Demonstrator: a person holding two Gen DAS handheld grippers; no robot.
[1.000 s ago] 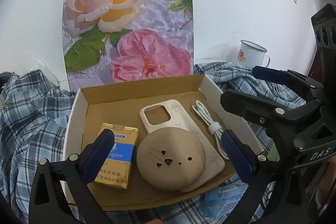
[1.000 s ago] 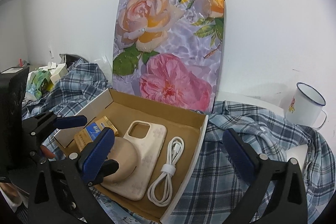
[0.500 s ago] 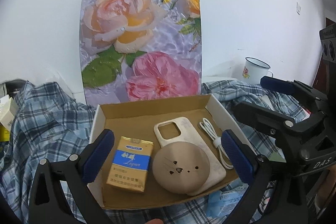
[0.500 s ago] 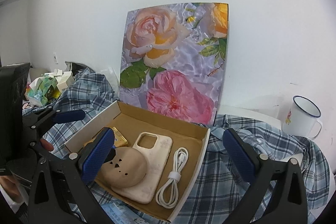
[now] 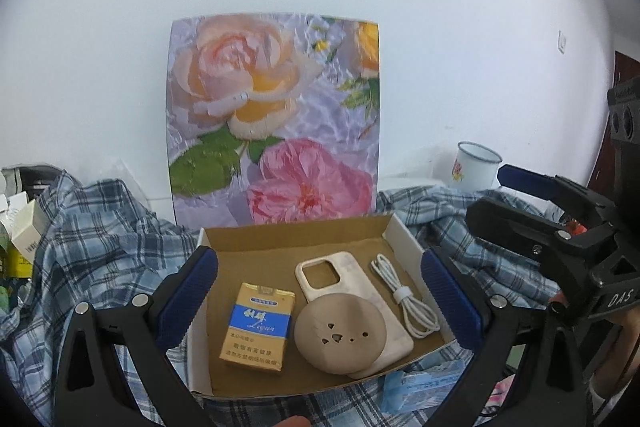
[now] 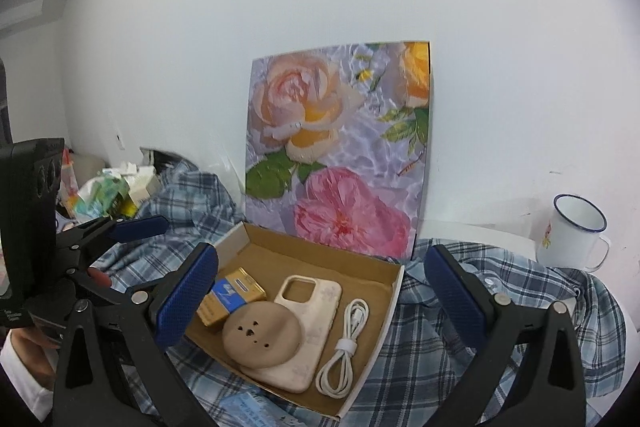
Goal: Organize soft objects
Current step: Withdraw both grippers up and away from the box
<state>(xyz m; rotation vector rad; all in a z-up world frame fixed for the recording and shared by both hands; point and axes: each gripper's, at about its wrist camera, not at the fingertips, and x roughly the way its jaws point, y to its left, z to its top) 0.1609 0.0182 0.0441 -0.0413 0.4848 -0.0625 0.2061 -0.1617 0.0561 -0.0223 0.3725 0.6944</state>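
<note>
The gold and blue cigarette pack (image 5: 257, 329) lying in the cardboard box (image 5: 396, 227) carries white characters and a cursive word reading roughly "Liqun" on its blue band, with small Chinese print beneath, too fine to read. The right gripper's (image 5: 516, 211) black body shows white letters "DAS".

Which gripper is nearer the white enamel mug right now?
Right. The right gripper hangs open over the plaid shirt beside the enamel mug; the left gripper, also open, sits farther away, facing the cardboard box.
</note>
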